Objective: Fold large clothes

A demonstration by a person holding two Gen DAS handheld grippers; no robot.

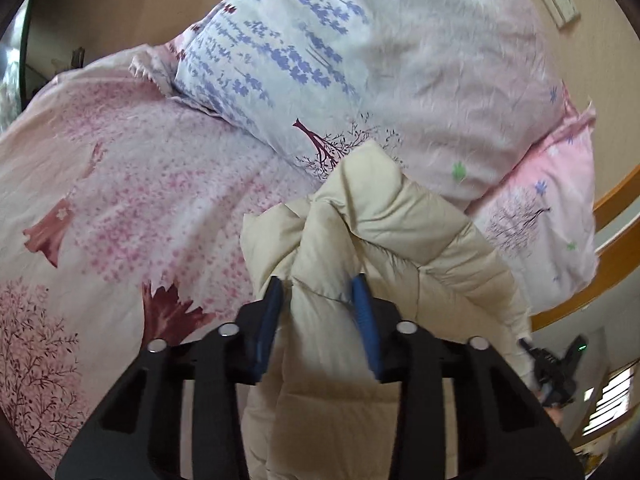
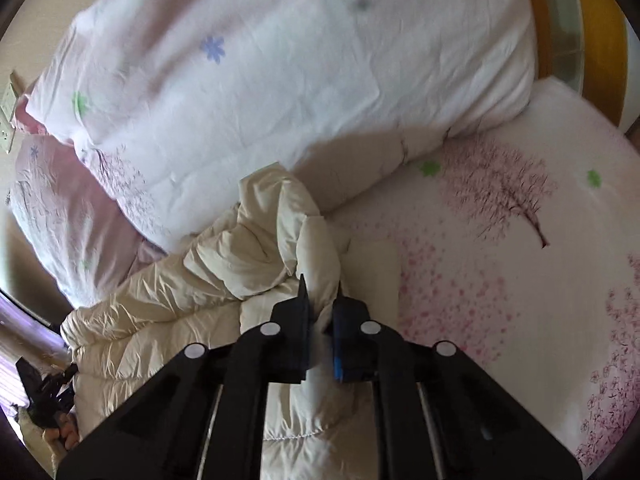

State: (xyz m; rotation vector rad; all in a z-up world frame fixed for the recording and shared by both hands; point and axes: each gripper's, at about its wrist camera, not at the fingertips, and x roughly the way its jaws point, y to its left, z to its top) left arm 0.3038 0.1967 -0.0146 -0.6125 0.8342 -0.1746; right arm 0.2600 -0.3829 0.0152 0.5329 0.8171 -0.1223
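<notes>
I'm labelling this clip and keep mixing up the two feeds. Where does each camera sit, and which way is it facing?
Left wrist view: on the left hand-held gripper, looking down along its blue fingers at the cream puffer jacket pinched between them, pink floral bedding beyond; the other gripper shows at far right.
Right wrist view: on the right hand-held gripper, looking down at a jacket fold it clamps; fingers of a hand show at lower left.
Shared: jacket, bedding, white quilt.

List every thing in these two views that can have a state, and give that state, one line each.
Cream puffer jacket: bunched, unfolded, lying on the bed.
Left gripper: fingers shut on a jacket fold.
Right gripper: fingers pinched shut on jacket fabric.
Folded duvet: stacked behind the jacket.
Floral bedsheet: spread flat.
</notes>
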